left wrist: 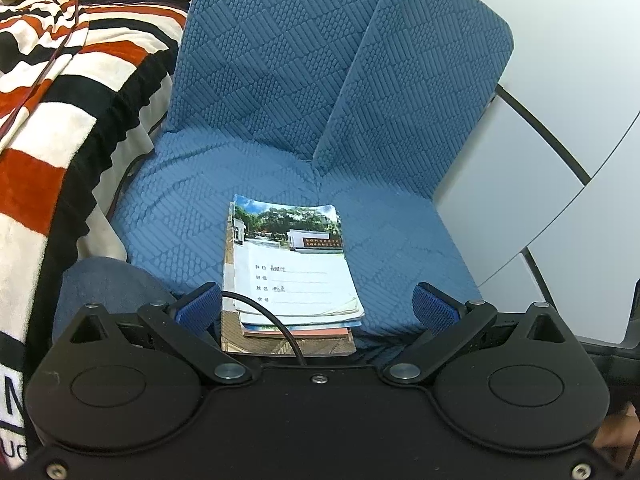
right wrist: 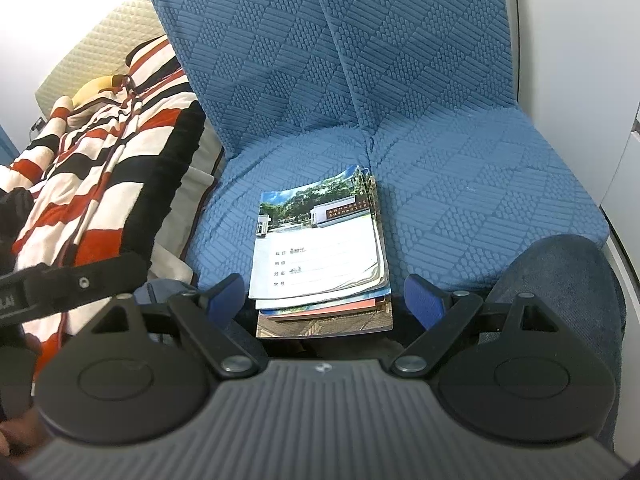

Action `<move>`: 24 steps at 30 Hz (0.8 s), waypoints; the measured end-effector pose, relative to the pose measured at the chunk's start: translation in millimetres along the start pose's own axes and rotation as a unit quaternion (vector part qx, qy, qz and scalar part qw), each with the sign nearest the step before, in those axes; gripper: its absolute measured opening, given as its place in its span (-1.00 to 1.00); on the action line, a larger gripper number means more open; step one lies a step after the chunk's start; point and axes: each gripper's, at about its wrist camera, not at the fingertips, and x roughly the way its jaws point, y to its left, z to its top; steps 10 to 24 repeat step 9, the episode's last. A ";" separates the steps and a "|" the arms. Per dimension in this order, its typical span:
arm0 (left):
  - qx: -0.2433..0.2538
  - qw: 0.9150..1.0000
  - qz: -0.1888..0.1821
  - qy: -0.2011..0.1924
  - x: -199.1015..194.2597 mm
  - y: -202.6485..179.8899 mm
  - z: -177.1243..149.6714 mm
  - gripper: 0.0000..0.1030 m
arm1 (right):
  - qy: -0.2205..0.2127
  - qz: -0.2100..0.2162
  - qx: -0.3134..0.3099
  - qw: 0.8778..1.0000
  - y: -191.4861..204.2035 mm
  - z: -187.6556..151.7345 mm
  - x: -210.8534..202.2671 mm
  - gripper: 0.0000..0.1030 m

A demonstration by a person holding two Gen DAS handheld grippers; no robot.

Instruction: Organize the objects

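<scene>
A stack of several exercise books (left wrist: pixel 290 276) lies on the seat of a blue textured chair (left wrist: pixel 280 80). The top book has a white cover with a photo of trees and a building. My left gripper (left wrist: pixel 316 306) stands open just in front of the stack's near edge, its blue pads on either side and apart from the books. In the right wrist view the same stack (right wrist: pixel 320 252) lies on the blue seat (right wrist: pixel 460 184). My right gripper (right wrist: pixel 324 294) is open as well, with its blue pads flanking the stack's near end without pressing on it.
A red, white and black striped blanket (left wrist: pixel 60 92) lies on a bed to the left of the chair. A person's knee in dark blue fabric (right wrist: pixel 560 288) is at the right. A white cabinet (left wrist: pixel 560 160) stands right of the chair. A thin black cable (left wrist: pixel 264 312) crosses the books' near edge.
</scene>
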 end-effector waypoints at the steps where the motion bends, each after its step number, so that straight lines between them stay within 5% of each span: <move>1: -0.001 1.000 0.002 0.000 0.3 0.1 0.1 0.98 | 0.001 0.001 0.002 1.000 -0.5 -0.2 0.4 0.71; 24: -0.005 1.000 0.005 -0.009 -1.7 1.3 -0.2 0.98 | 0.002 -0.001 0.002 1.000 -1.5 -1.2 -0.1 0.71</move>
